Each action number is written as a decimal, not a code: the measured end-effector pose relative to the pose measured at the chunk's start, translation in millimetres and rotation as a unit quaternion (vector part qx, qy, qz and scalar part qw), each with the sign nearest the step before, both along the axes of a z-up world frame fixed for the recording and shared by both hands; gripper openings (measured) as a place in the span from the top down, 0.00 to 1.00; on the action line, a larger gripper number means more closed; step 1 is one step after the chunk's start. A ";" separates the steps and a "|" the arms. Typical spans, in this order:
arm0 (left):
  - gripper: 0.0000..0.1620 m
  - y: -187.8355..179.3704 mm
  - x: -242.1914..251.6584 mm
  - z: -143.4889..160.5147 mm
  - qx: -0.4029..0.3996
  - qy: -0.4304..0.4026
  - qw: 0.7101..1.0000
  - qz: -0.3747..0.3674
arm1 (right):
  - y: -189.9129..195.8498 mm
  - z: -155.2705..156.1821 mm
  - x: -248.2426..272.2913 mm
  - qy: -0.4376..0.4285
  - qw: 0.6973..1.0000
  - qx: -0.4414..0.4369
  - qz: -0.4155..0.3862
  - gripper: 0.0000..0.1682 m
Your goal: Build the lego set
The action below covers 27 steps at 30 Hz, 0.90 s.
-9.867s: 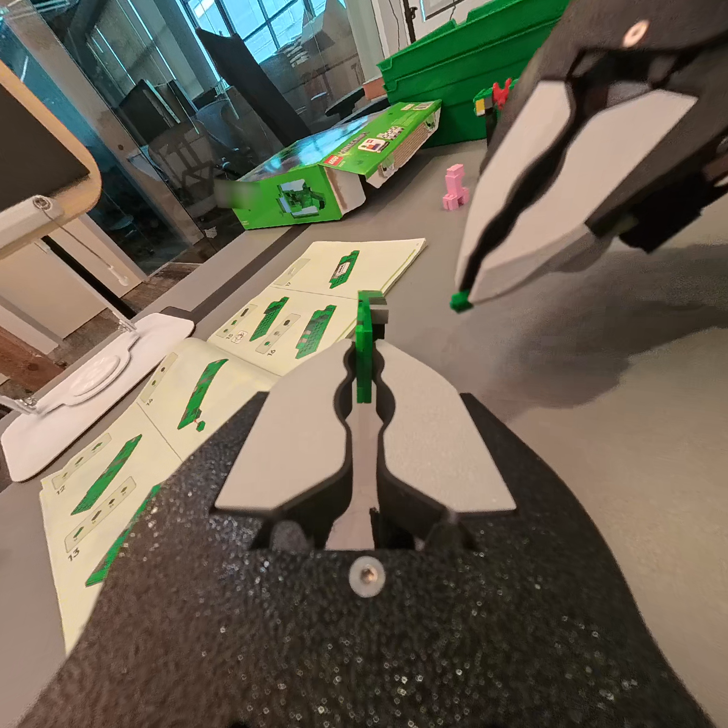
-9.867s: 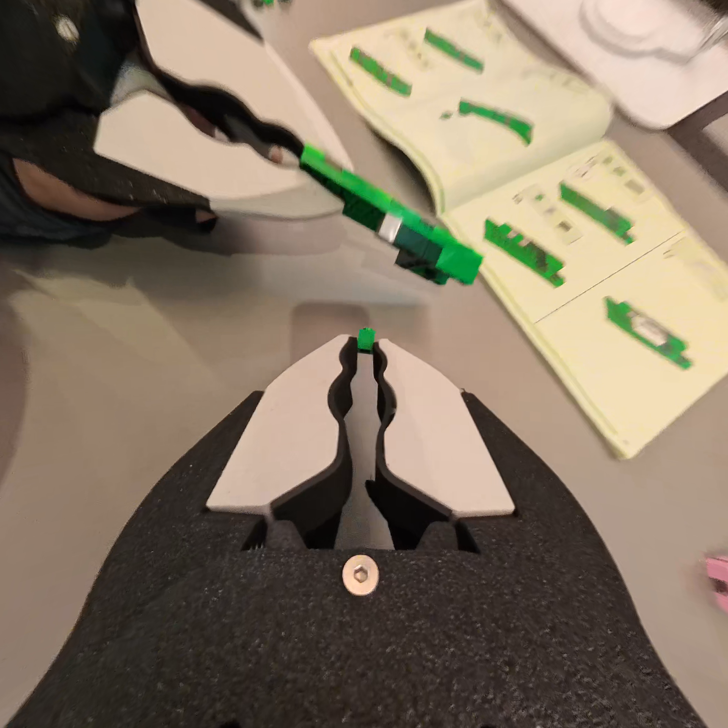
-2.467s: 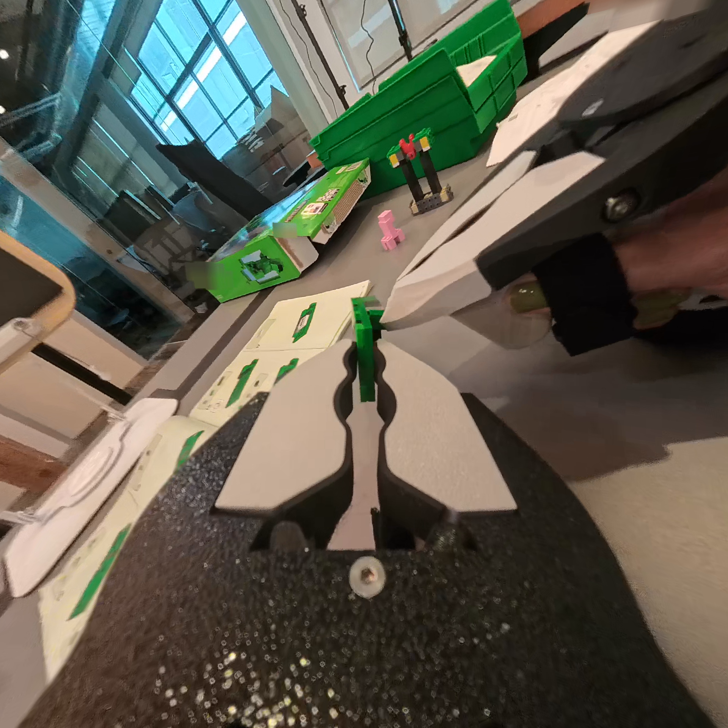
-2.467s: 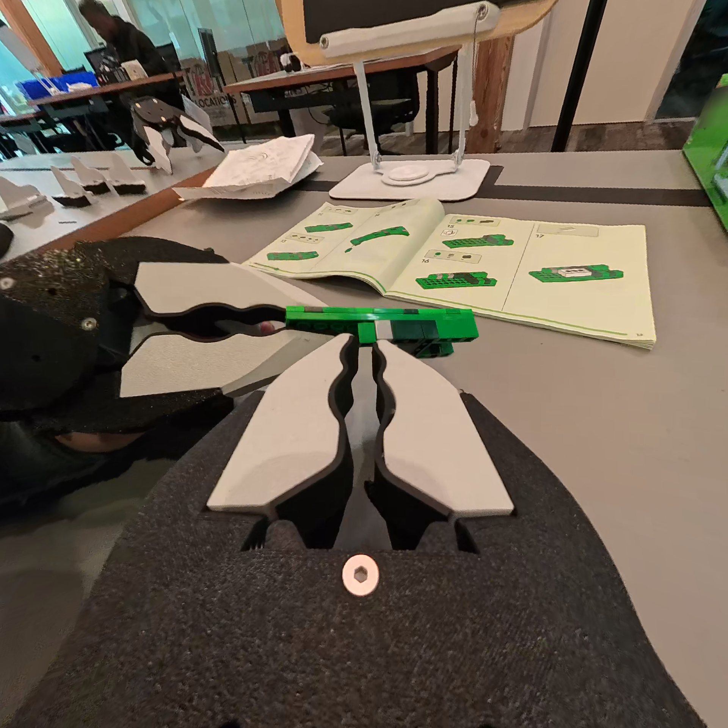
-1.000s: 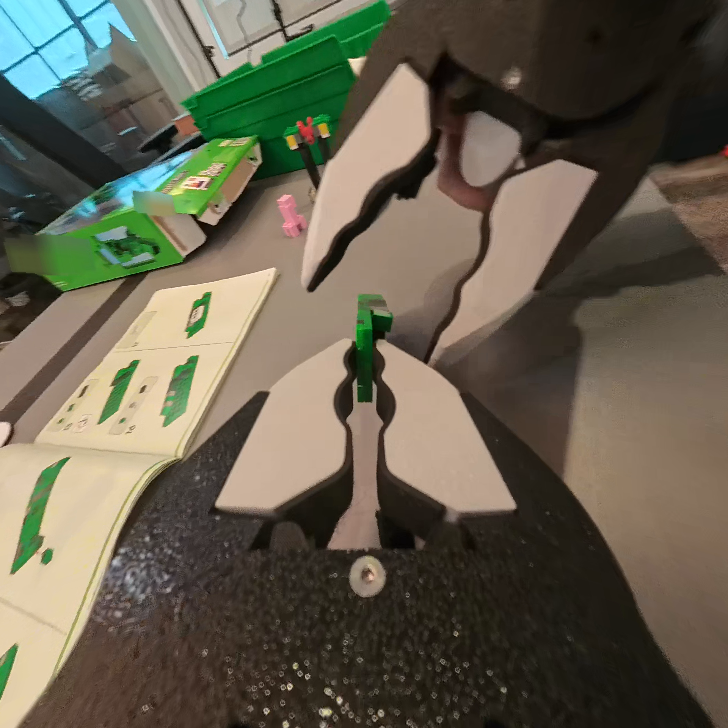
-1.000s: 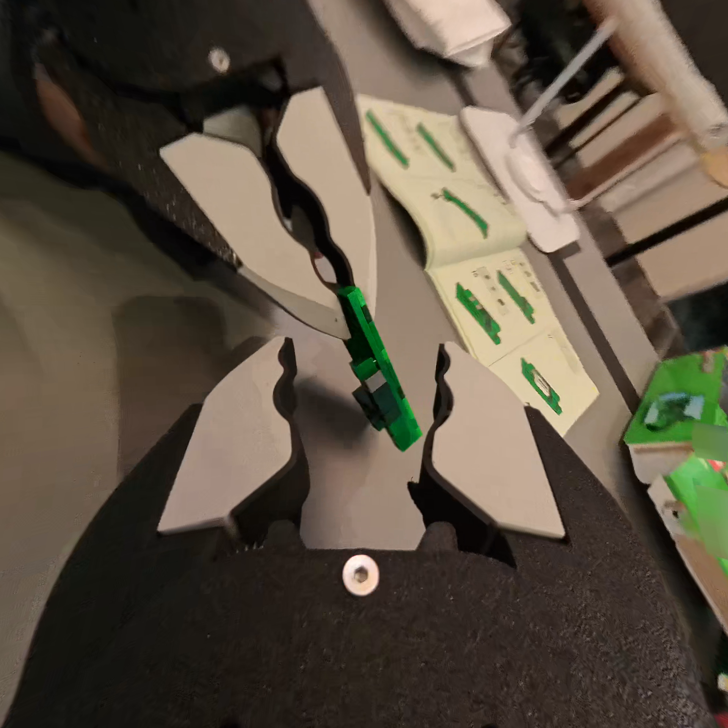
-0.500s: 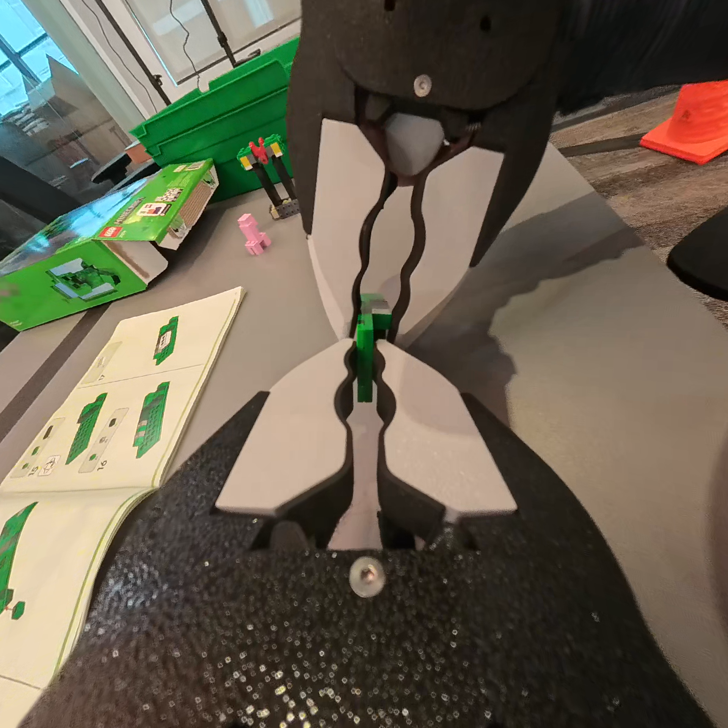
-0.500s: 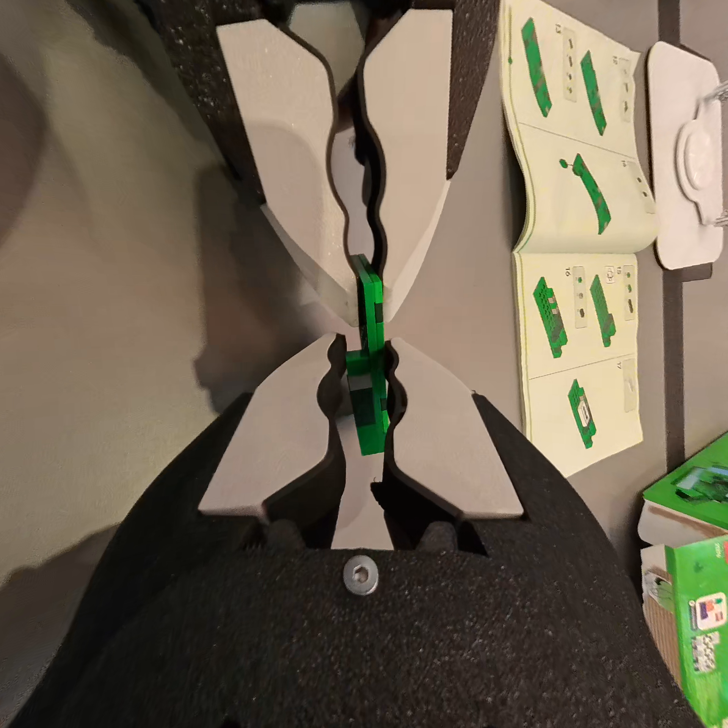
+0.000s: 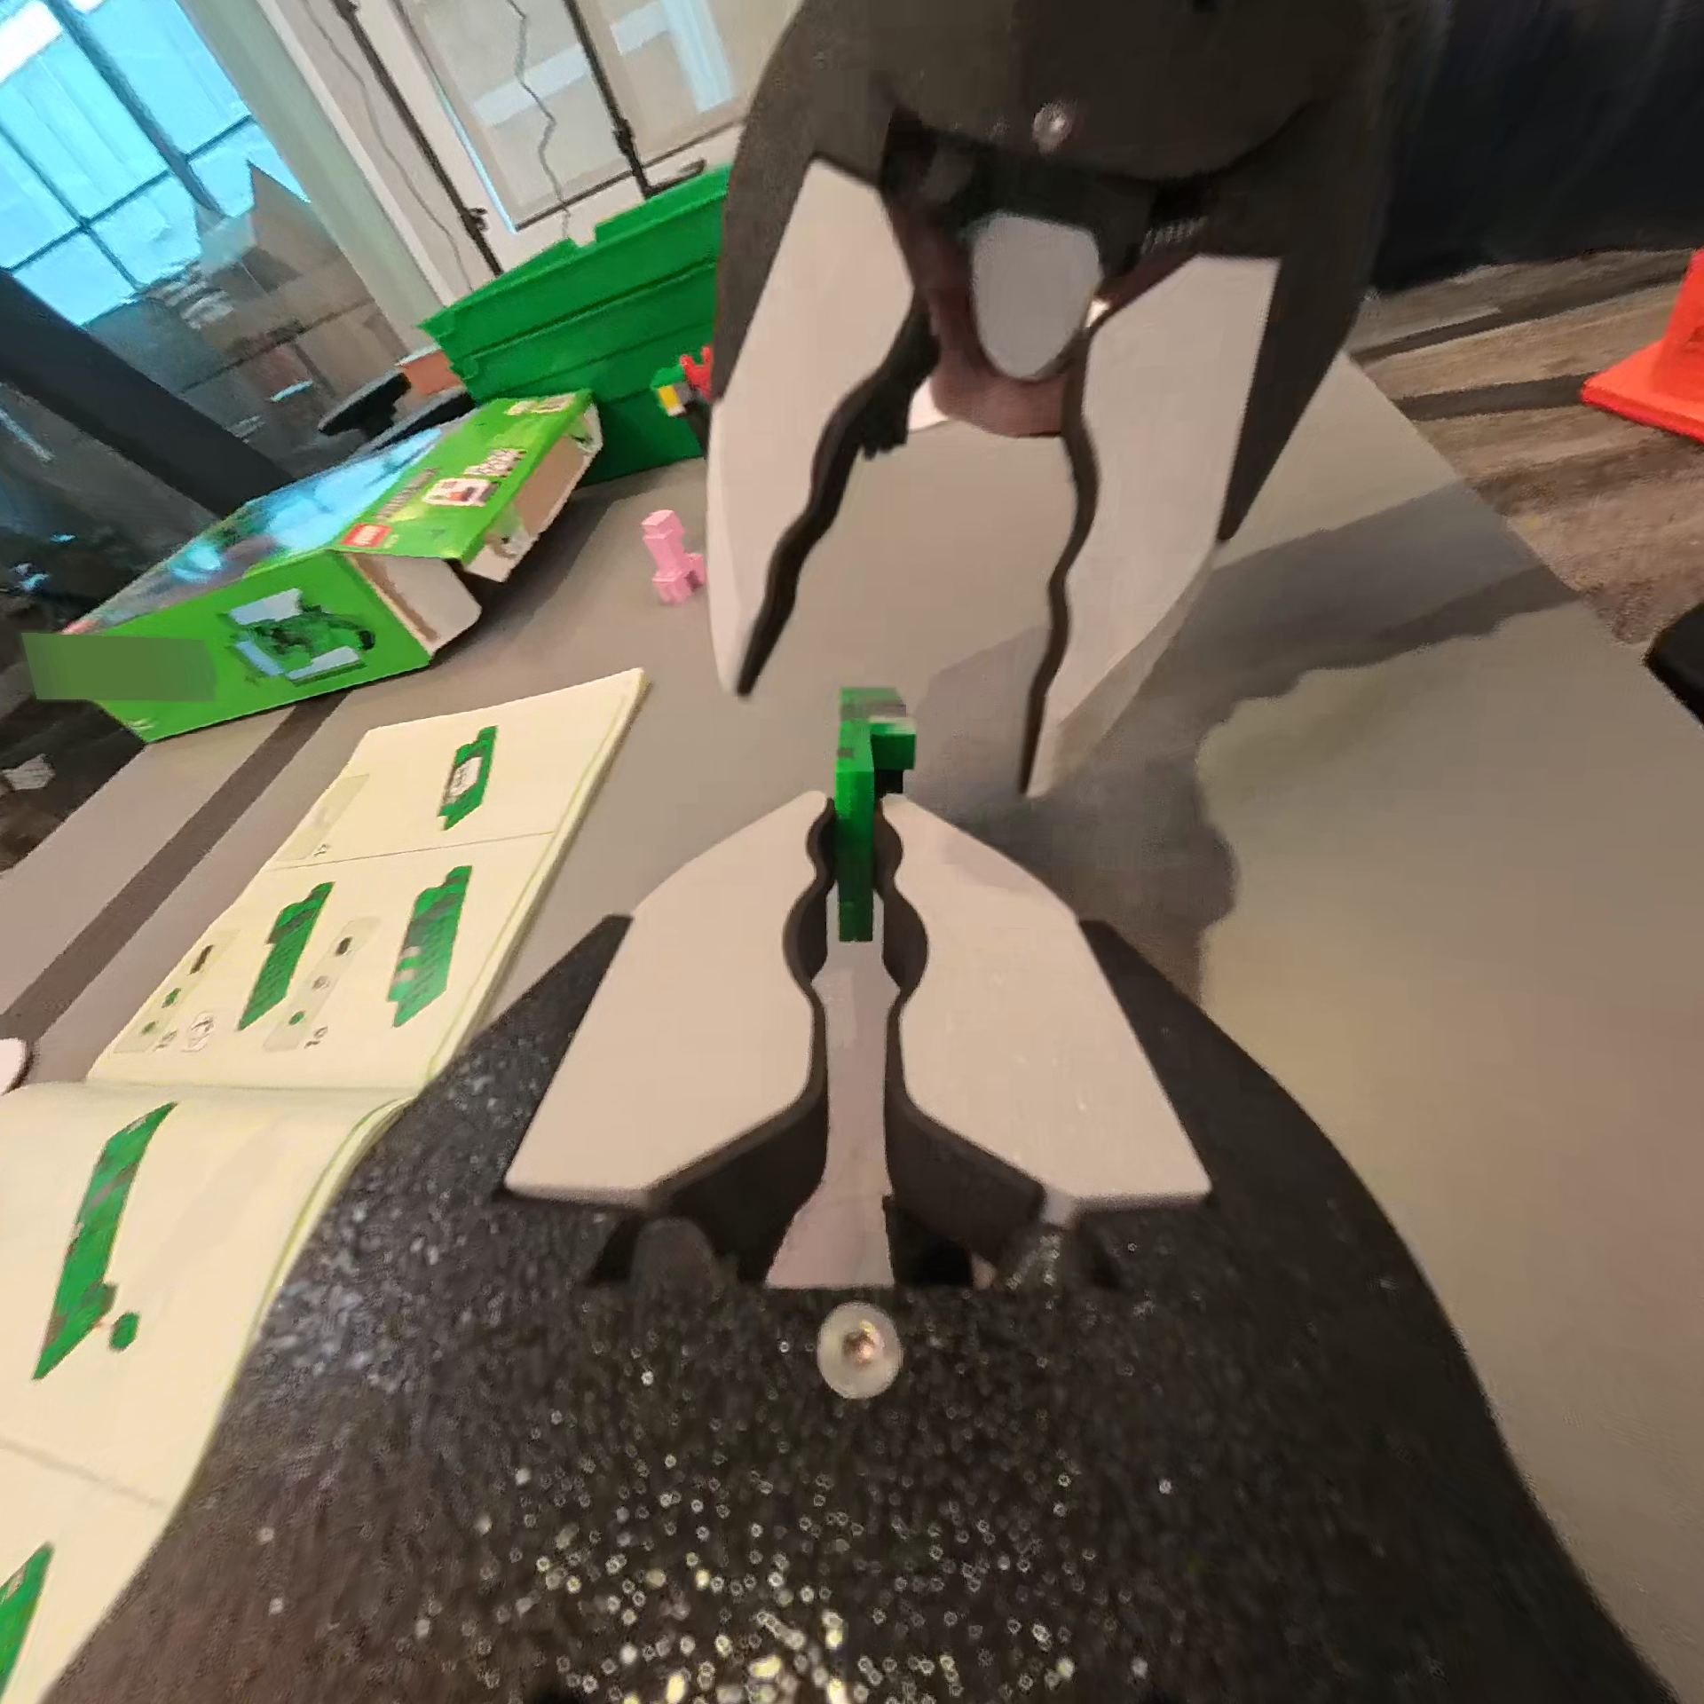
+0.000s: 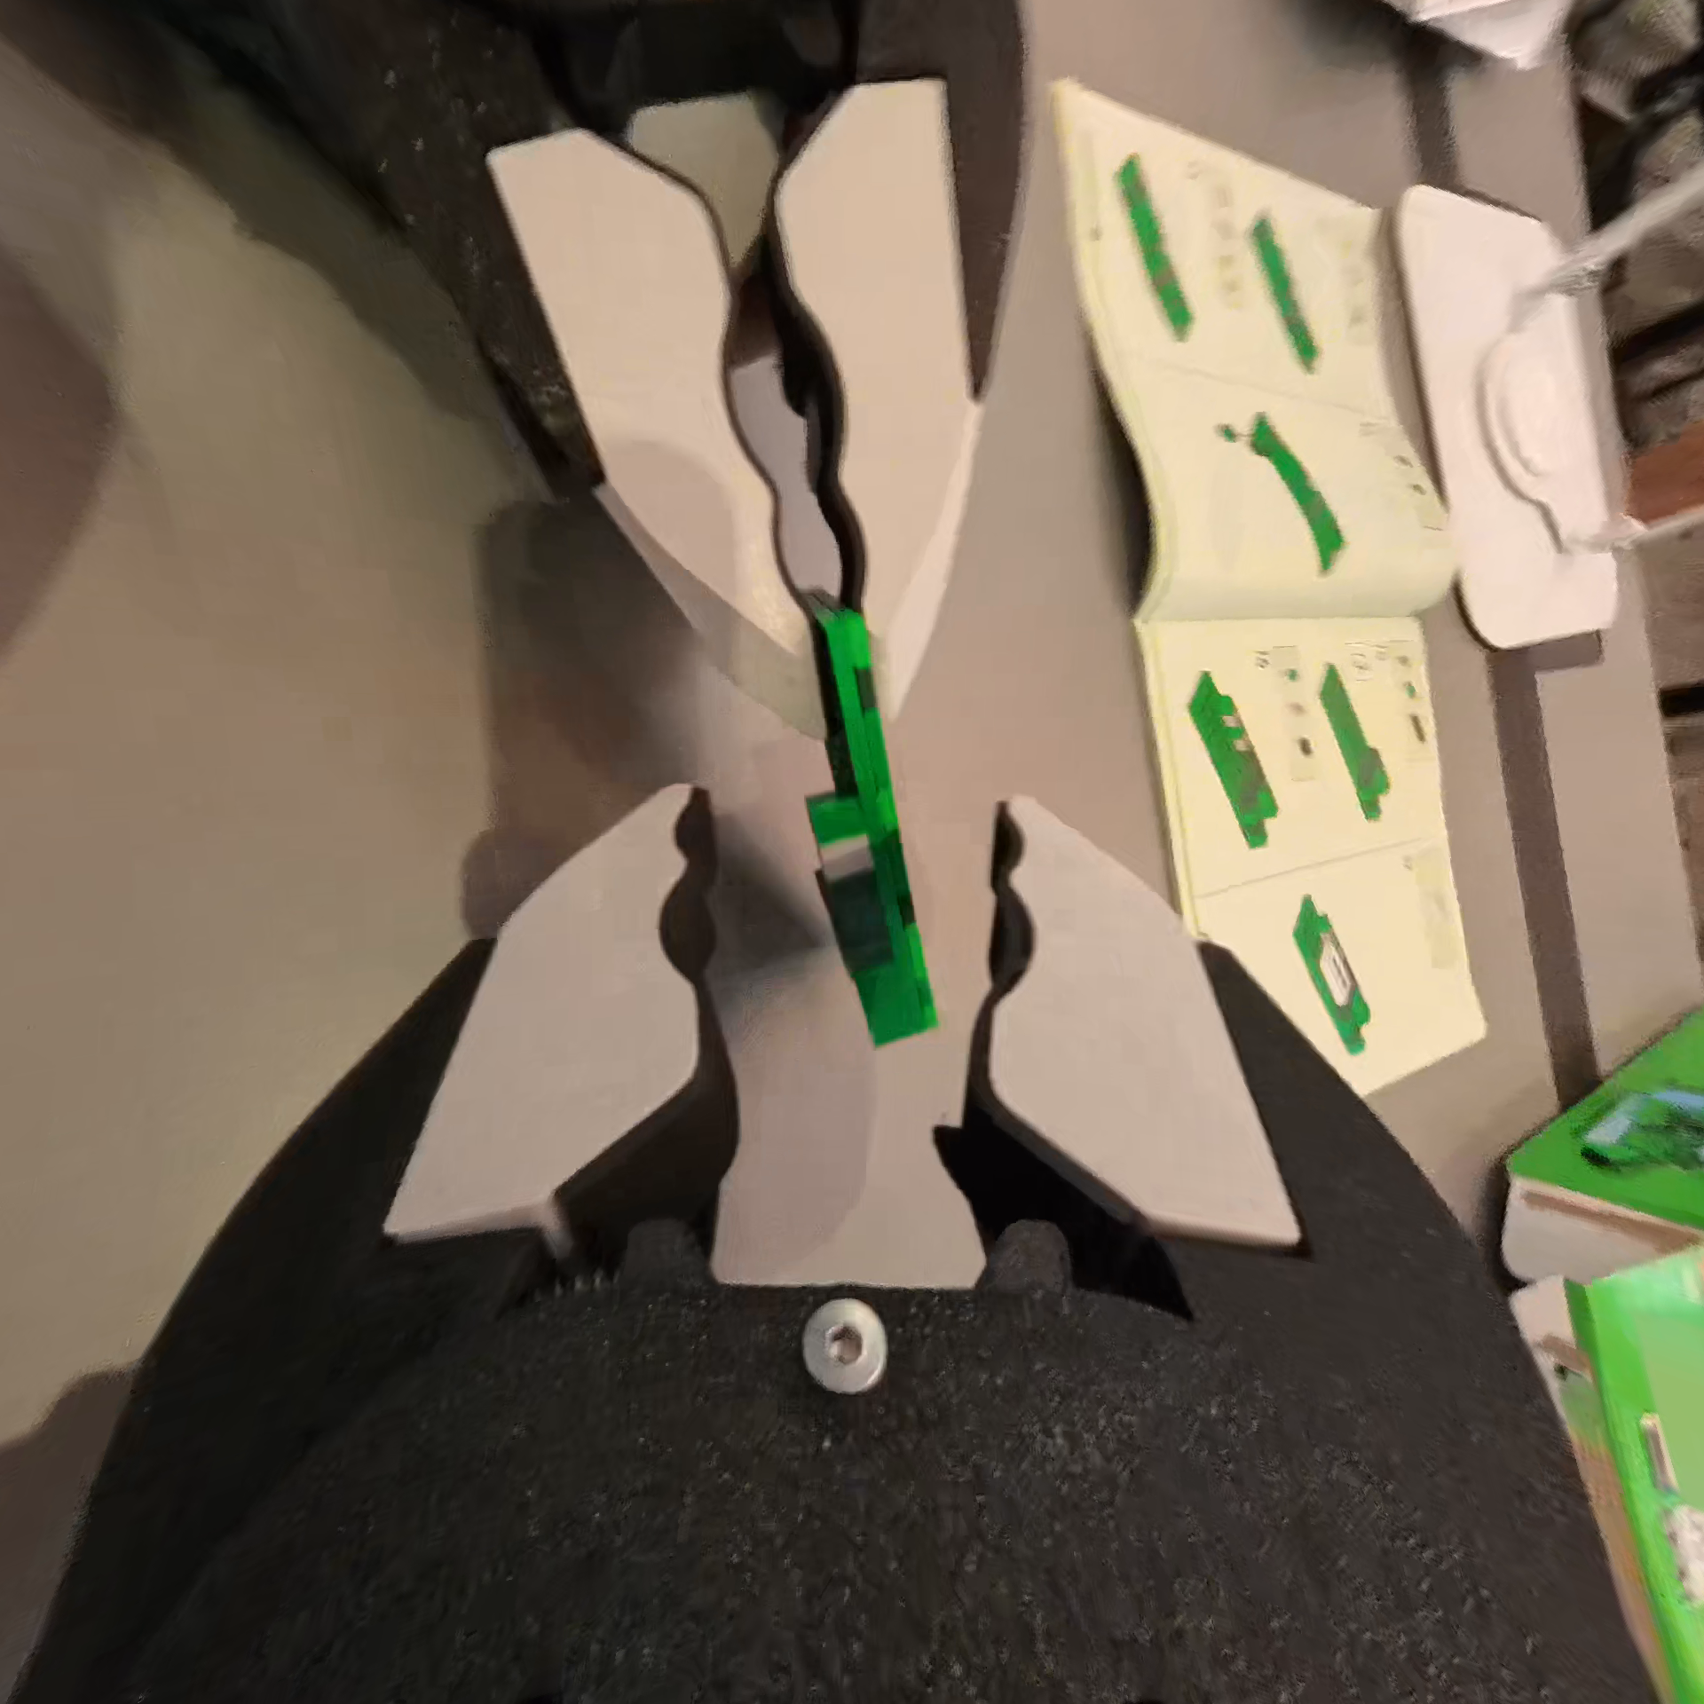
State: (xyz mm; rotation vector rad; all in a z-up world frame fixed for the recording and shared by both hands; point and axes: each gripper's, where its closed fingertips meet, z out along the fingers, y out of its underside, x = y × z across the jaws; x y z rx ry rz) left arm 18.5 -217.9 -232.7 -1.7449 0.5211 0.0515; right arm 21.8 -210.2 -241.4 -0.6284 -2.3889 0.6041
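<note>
Right tool [image 10: 853, 830] has spread wide, letting go since 0.5 s ago; left tool [image 9: 857, 811] still pinches green lego plate [image 9: 862, 802] above grey bench [image 9: 1383, 922]. Manual [image 9: 369, 876], box [image 9: 304, 590] nearby.

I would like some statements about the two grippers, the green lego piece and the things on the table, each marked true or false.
1. The left gripper is shut on the green lego assembly. True.
2. The right gripper also clamps the assembly. False: its jaws are open, with the assembly between them, touching neither.
3. The instruction booklet lies open on the table. True.
4. The pink lego figure stands on the booklet. False: it stands on the bare table, beyond the booklet.
5. The green lego box lies with one end flap open. True.
</note>
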 end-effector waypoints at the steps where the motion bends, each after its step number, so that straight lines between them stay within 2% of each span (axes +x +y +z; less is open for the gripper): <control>1: 0.97 -0.9 -4.5 2.7 0.009 -0.005 1.000 0.006 | 2.8 5.7 -0.1 0.008 1.000 -0.026 -0.015 0.61; 4: 0.97 -5.7 -16.6 15.6 0.044 -0.043 0.998 0.015 | 8.1 33.2 -5.1 0.083 0.987 -0.131 -0.039 0.54; 6: 0.97 -10.1 -27.5 24.2 0.068 -0.067 0.995 0.024 | 15.4 54.2 -11.6 0.156 0.965 -0.204 -0.051 0.51; 9: 0.97 -18.2 -48.3 32.3 0.094 -0.078 0.991 0.051 | 39.1 84.5 -21.8 0.281 0.904 -0.311 -0.081 0.52; 11: 0.97 -24.4 -66.2 35.5 0.107 -0.070 0.988 0.086 | 60.3 91.0 -31.6 0.342 0.866 -0.346 -0.117 0.53; 16: 0.97 -41.5 -106.8 38.3 0.126 -0.073 0.975 0.167 | 102.2 81.0 -68.5 0.426 0.818 -0.325 -0.211 0.58; 19: 0.97 -45.8 -111.2 38.2 0.127 -0.090 0.975 0.162 | 121.9 92.8 -84.0 0.463 0.788 -0.331 -0.234 0.61; 22: 0.97 -44.8 -107.2 36.8 0.119 -0.095 0.978 0.145 | 133.7 87.9 -107.3 0.456 0.787 -0.336 -0.245 0.64; 27: 0.97 -38.4 -96.8 26.4 0.088 -0.052 0.986 0.131 | 138.5 90.1 -137.2 0.467 0.793 -0.316 -0.231 0.65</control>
